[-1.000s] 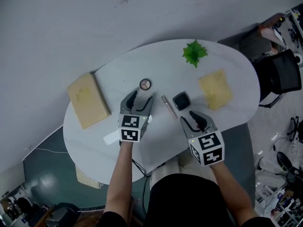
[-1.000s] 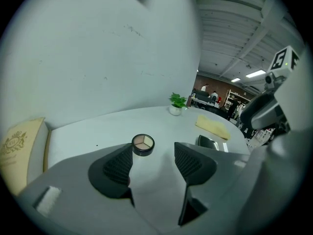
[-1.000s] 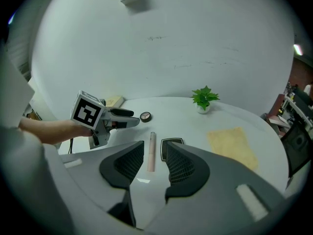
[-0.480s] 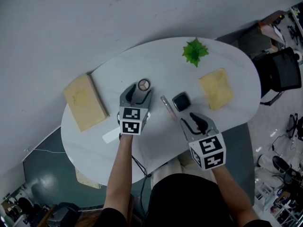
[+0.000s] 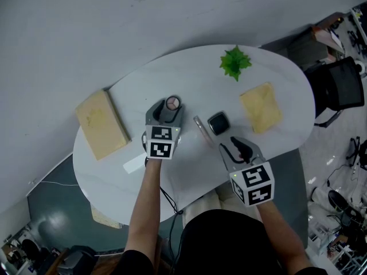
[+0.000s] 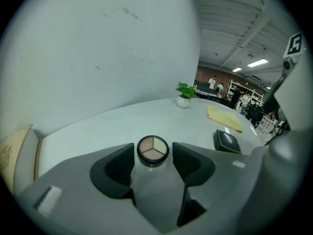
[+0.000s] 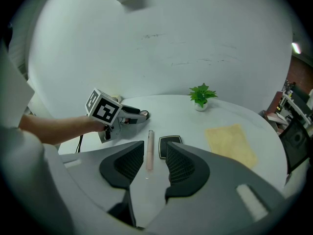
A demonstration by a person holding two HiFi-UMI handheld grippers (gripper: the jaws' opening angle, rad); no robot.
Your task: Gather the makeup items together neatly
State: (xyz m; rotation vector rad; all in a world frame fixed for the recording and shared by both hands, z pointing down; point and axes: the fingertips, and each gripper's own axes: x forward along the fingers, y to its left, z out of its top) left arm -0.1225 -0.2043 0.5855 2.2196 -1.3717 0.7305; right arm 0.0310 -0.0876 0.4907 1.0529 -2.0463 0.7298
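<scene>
Head view: white bench [image 5: 189,76]; landmark is the black compact [image 5: 219,122] near its middle. The tube [image 5: 201,129] lies just left of the compact, not touching it. The round eyeshadow pot [image 5: 172,102] is further left of the compact and a bit farther from me. My left gripper [image 5: 167,111] is at the pot, one finger on each side of it. My right gripper [image 5: 234,144] hangs on my side of the compact, slightly right, over bare bench. A plant [image 5: 235,63] stands beyond the compact near the far edge. A yellow cloth [image 5: 261,107] lies right of the compact. A tan pad [image 5: 101,124] lies well left of it at the bench edge.

Left gripper view: the pot sits on the bench right between my fingers [image 6: 120,166], three shades showing on top. The fingers have just been closing in, but a slim gap shows on each side and the pads are not pressing. So they are open around the pot with no grip on it. The compact is off to the pot's right.

Right gripper view: my fingers are partly apart and hold nothing. Past the gap the tube runs lengthwise, just left of the compact. The compact's near corner is cut off by my right finger. The left gripper and my forearm are left of the compact and beyond it.
</scene>
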